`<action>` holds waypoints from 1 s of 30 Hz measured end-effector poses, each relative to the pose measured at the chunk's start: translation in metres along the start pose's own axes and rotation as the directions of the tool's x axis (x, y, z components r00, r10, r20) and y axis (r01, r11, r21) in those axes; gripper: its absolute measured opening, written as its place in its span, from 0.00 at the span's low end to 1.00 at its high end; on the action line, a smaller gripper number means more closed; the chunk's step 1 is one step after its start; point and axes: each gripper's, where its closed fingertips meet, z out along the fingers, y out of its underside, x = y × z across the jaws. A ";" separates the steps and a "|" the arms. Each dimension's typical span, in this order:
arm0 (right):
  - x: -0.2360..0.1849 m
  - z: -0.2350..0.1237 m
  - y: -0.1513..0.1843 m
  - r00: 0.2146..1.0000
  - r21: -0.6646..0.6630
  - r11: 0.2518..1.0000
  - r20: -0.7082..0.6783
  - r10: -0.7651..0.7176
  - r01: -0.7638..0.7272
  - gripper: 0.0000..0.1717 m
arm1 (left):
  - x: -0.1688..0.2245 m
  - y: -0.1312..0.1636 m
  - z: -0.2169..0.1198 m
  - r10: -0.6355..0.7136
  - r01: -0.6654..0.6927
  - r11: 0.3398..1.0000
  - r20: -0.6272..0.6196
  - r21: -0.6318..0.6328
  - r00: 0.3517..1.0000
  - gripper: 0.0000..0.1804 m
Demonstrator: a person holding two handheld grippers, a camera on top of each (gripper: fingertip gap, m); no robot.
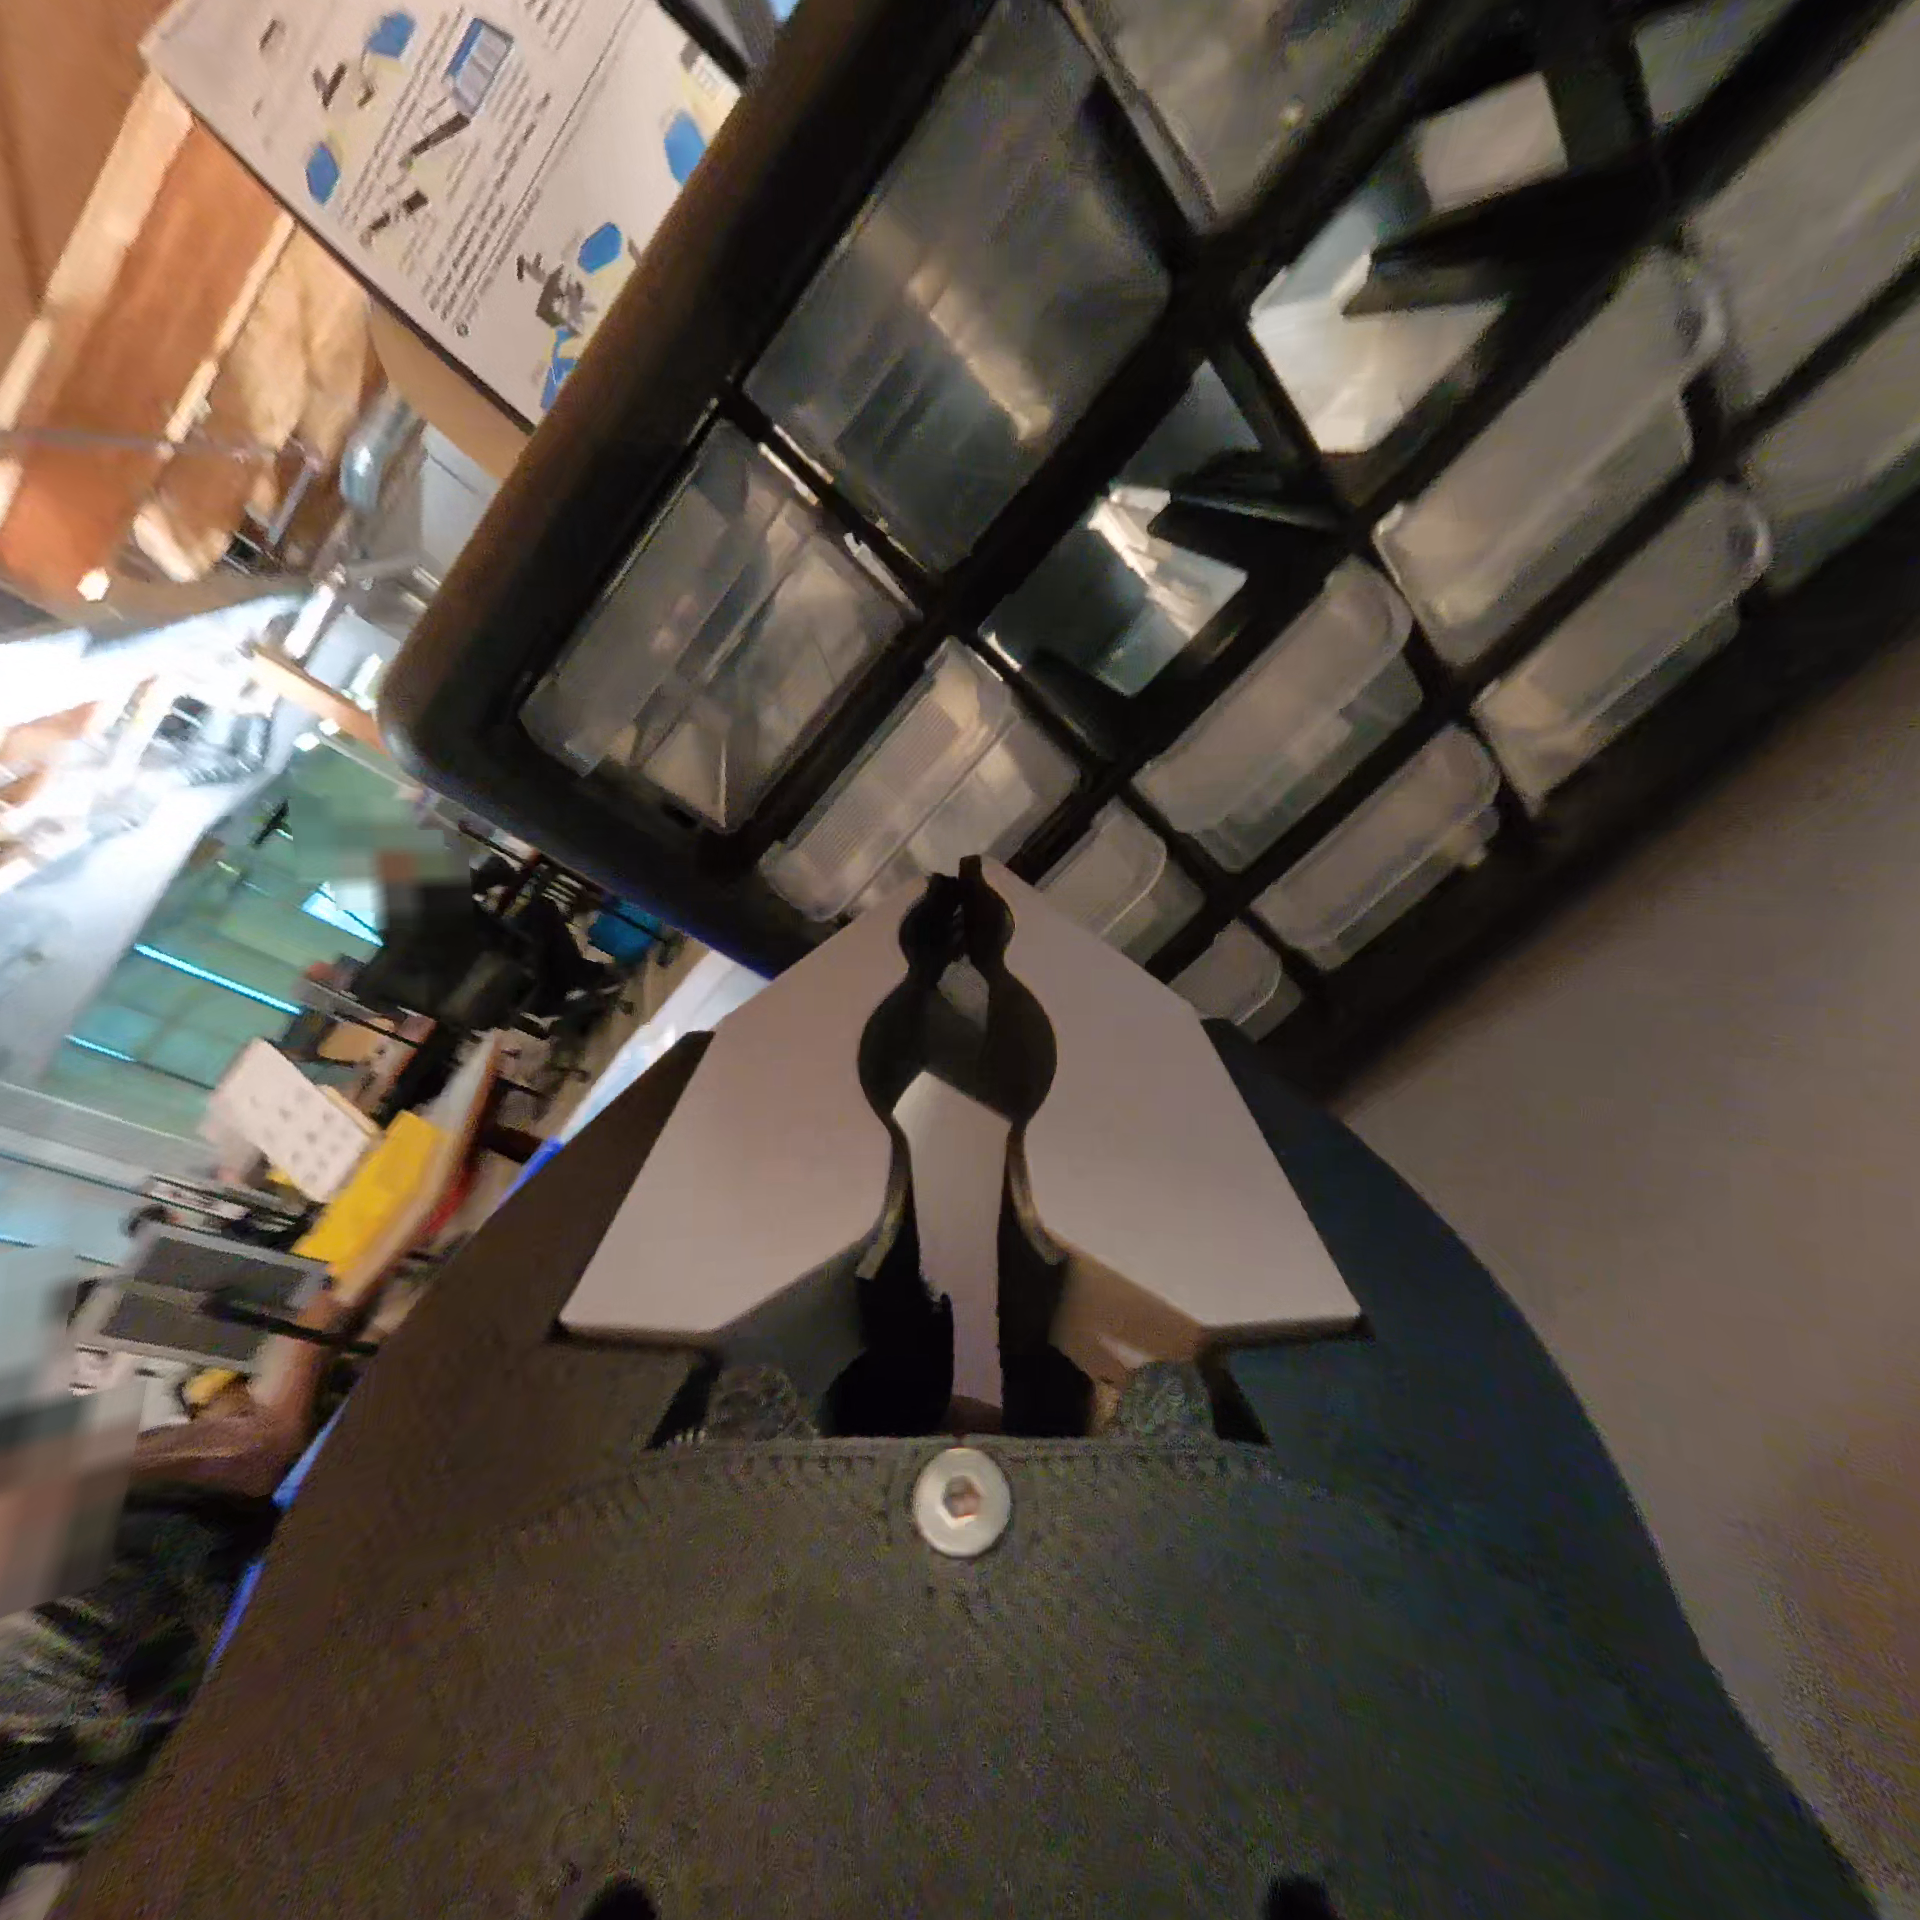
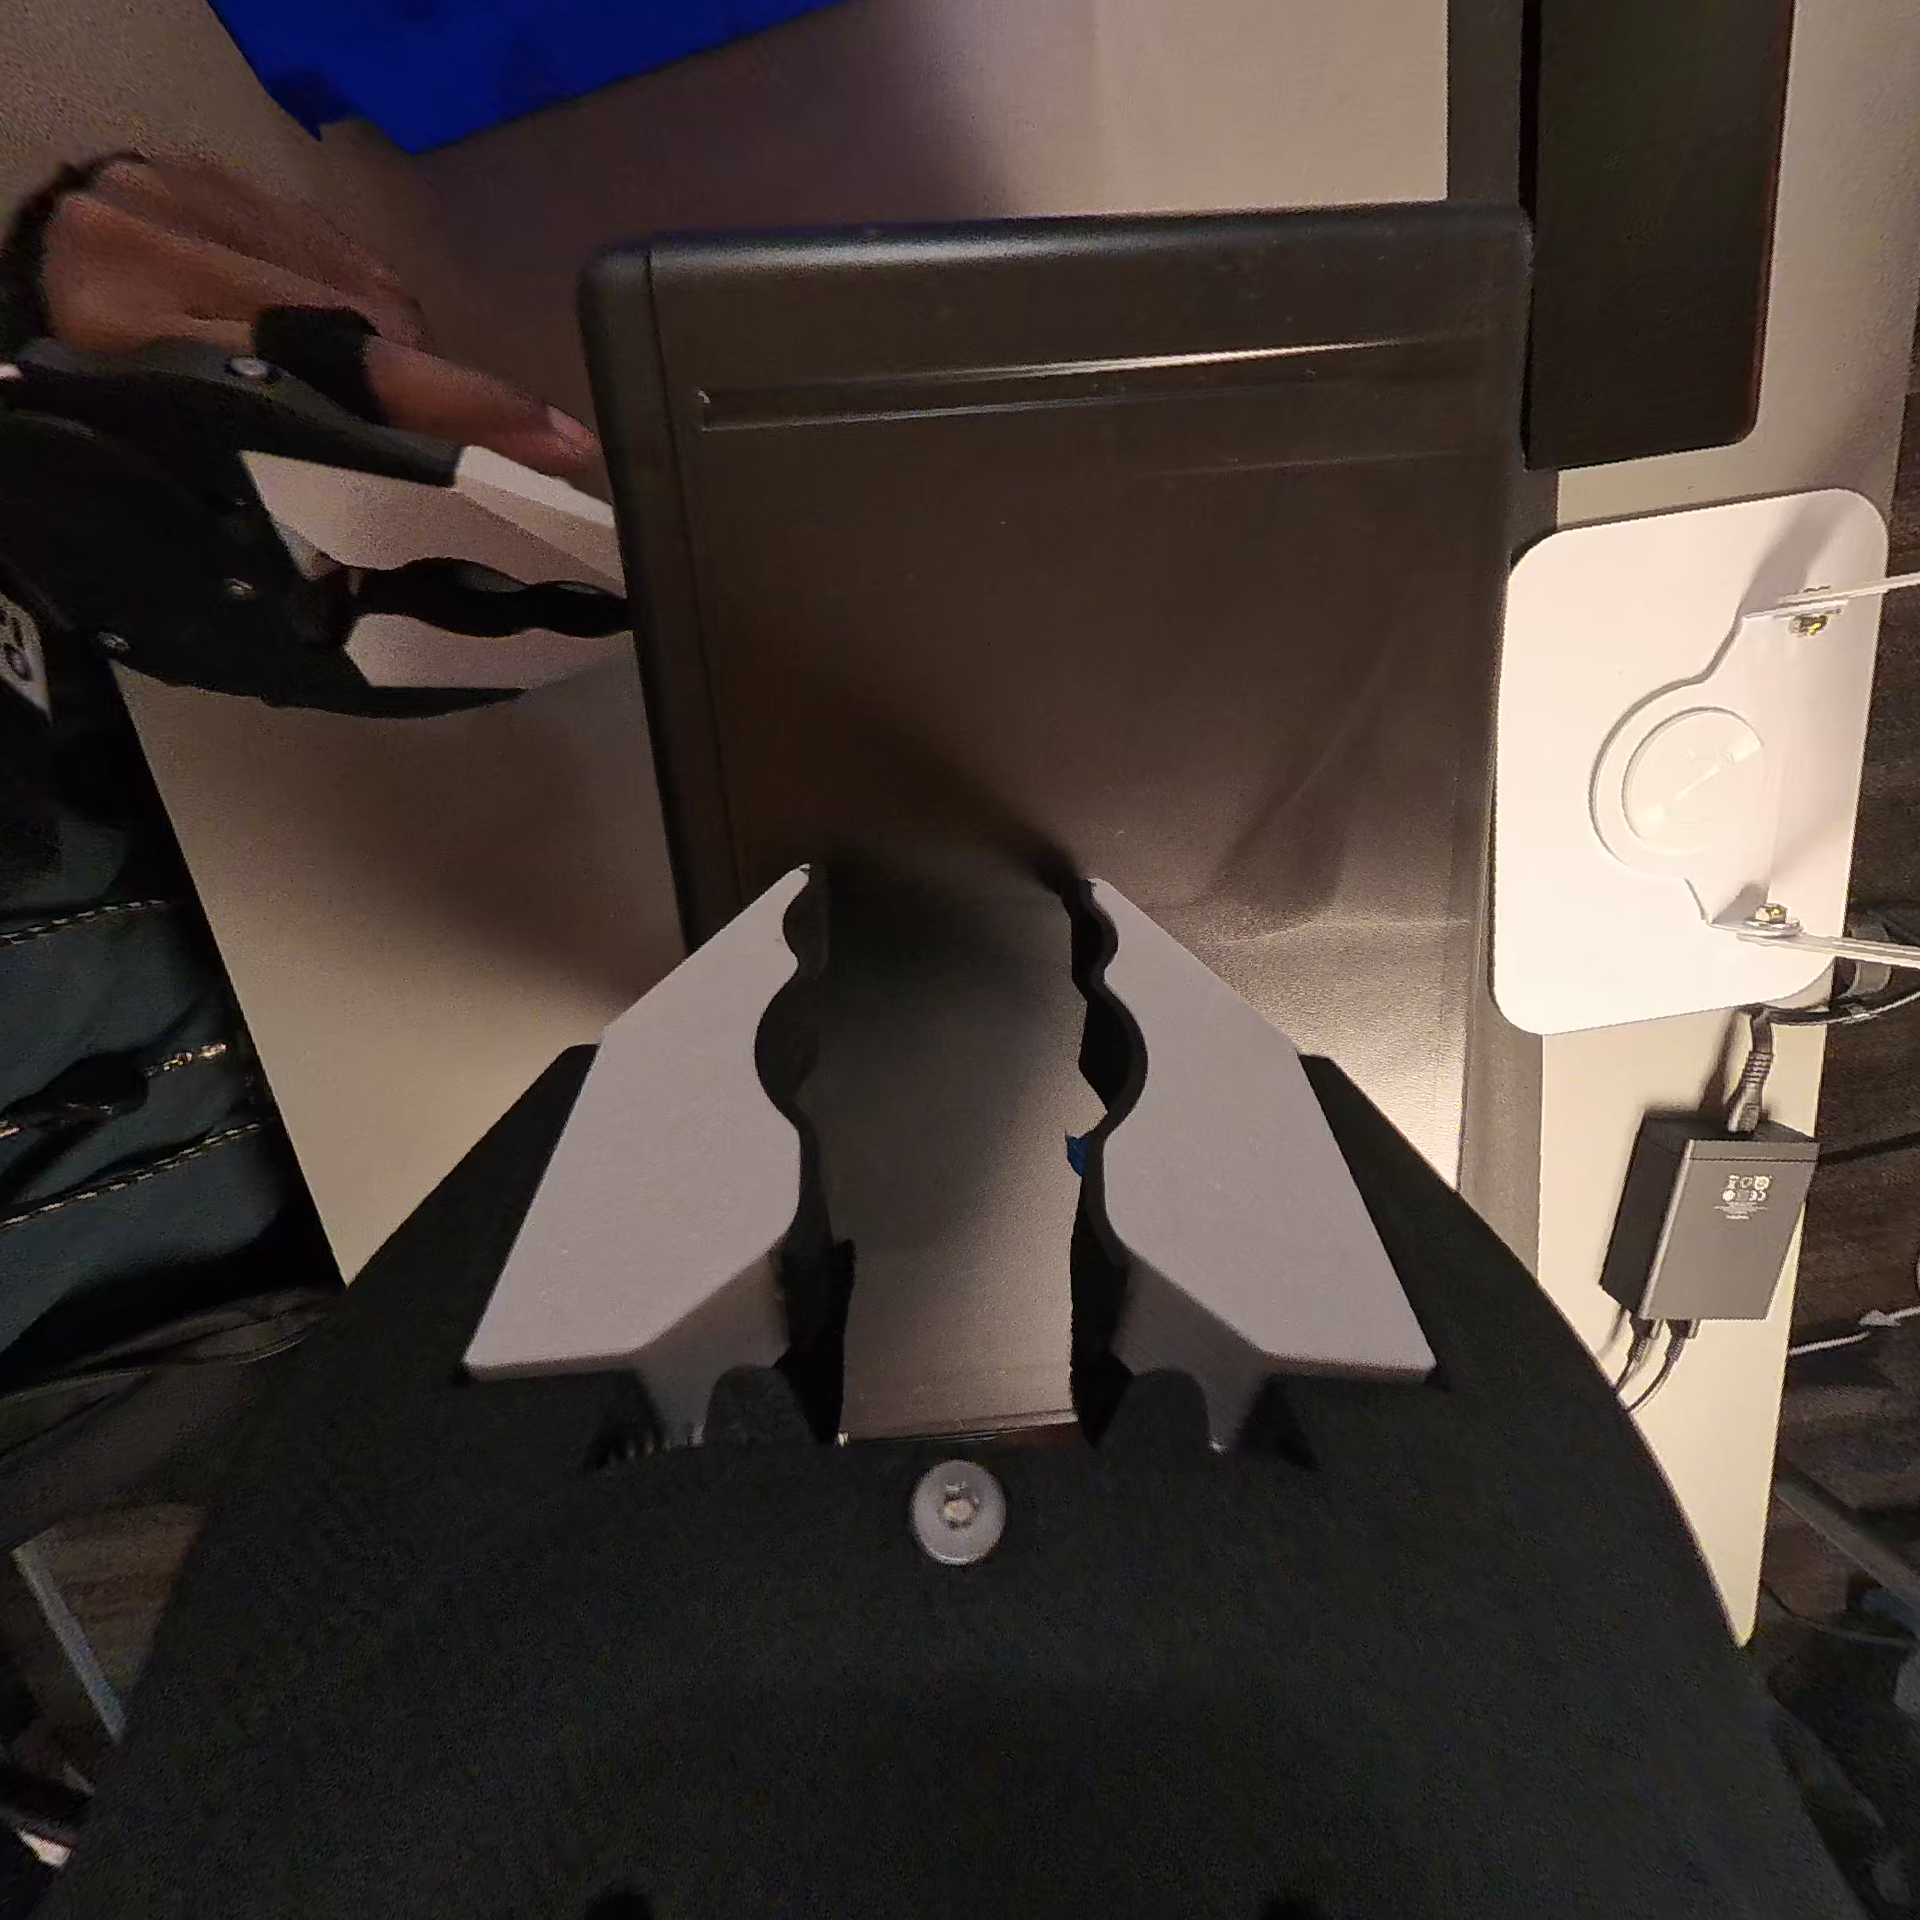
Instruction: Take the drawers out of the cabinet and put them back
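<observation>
Now you are keeping left tool (image 1: 961,894) closed, tips meeting on nothing, just short of clear drawers (image 1: 914,779) sitting in black cabinet (image 1: 457,665); two slots gaping empty. You are holding right tool (image 2: 940,894) wide open, gripping nothing, fingers against cabinet's flat black side panel (image 2: 1091,623), cabinet standing on pale surface (image 2: 364,883).

A workshop or lab is showing here. At upper right of the left wrist view a black cabinet (image 1: 582,582) of small clear drawers (image 1: 717,644) is filling the frame, with stacked cardboard boxes (image 1: 177,343) at upper left and cluttered benches (image 1: 260,1226) trailing off at lower left. At right of the right wrist view, a white mounting plate (image 2: 1662,769) and a power adapter (image 2: 1704,1226) are hanging on a panel.
</observation>
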 end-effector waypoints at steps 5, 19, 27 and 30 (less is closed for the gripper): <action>0.000 0.000 0.000 1.000 0.000 1.000 -0.008 -0.005 0.005 0.28 | 0.006 -0.013 0.006 -0.066 0.067 0.996 -0.016 0.051 0.998 0.04; 0.000 0.000 -0.001 1.000 0.022 1.000 -0.006 -0.015 0.015 0.28 | -0.037 0.012 -0.064 -0.314 0.314 0.949 -0.038 -0.003 0.949 0.13; 0.000 0.000 -0.001 1.000 0.041 0.999 0.002 -0.016 0.016 0.28 | -0.125 0.139 -0.120 -0.298 0.267 0.887 -0.025 -0.377 0.954 0.21; 0.000 0.000 -0.001 1.000 0.043 0.999 -0.004 -0.015 0.015 0.28 | -0.122 0.188 -0.117 -0.155 0.065 0.866 -0.143 -0.496 0.977 0.20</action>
